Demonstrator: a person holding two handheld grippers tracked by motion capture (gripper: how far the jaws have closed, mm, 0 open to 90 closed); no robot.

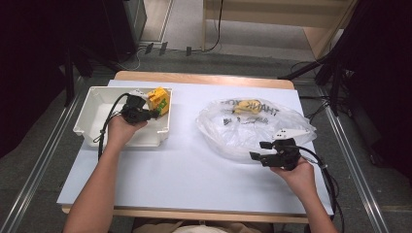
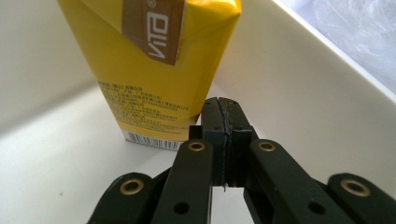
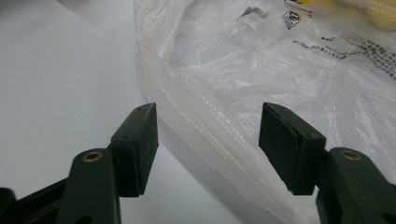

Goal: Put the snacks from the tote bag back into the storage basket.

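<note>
A yellow drink carton (image 1: pixel 159 100) (image 2: pixel 154 70) stands upright in the right end of a white bin (image 1: pixel 92 128) (image 2: pixel 299 93). My left gripper (image 1: pixel 147 113) (image 2: pixel 224 116) is inside the bin, shut with nothing between its jaws, its tips just beside the carton's lower corner. A crumpled clear plastic bag (image 1: pixel 252 126) (image 3: pixel 280 70) lies on the table's right half with a yellow item (image 1: pixel 247 106) (image 3: pixel 364 11) inside it. My right gripper (image 1: pixel 257 150) (image 3: pixel 208 135) stands open at the bag's near edge, and a fold of the bag runs between its jaws without being pinched.
The white table sheet (image 1: pixel 184 170) stretches between the bin and the bag. A wooden table edge (image 1: pixel 194 77) runs along the far side. Black stands and cables are on the floor beyond the table.
</note>
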